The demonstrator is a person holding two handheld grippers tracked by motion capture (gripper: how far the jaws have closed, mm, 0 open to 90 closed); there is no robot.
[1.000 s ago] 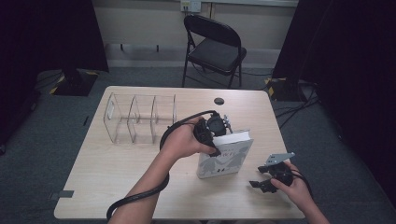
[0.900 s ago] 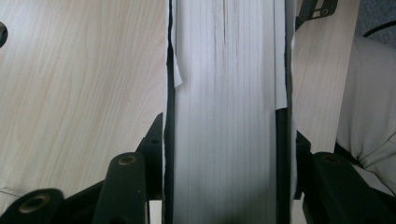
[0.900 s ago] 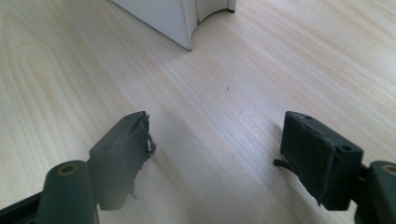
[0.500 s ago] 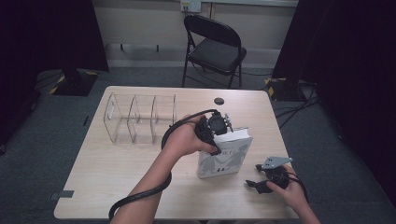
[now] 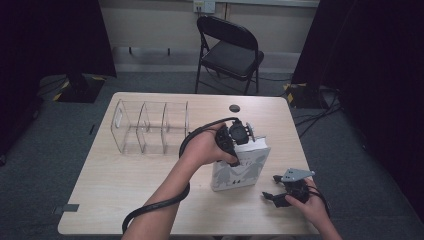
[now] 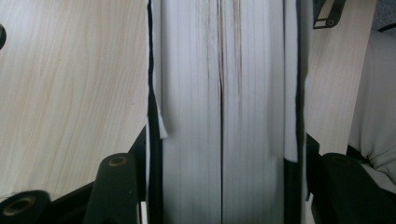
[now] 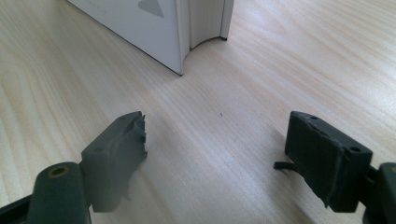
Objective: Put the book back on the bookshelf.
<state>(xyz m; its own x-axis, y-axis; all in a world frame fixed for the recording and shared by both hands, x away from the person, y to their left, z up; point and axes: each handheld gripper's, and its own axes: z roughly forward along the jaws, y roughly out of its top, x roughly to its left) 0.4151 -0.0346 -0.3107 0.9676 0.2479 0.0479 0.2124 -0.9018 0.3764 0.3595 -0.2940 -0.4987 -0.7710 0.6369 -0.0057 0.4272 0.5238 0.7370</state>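
Observation:
A thick white book [image 5: 242,172] stands upright on the wooden table [image 5: 125,175], its pictured cover facing the front edge. My left gripper [image 5: 239,148] comes down on its top edge. In the left gripper view the page block [image 6: 224,93] sits between the jaws, and both covers touch the pads of my left gripper [image 6: 224,154]. Those jaws have just been opening a little, with the book still between them. My right gripper [image 5: 270,188] rests low near the front right. It stands open [image 7: 215,135] with nothing between its pads and has just been opening. The book's corner [image 7: 140,23] lies ahead of it.
A clear plastic divider rack [image 5: 150,127] stands at the left back of the table. A small black disc [image 5: 234,108] lies near the far edge. A folding chair [image 5: 230,50] stands beyond the table. The left gripper's cable [image 5: 155,205] trails to the front edge.
The right hand has shifted slightly toward the front edge and the book. The left hand and the upright book stay where they were.

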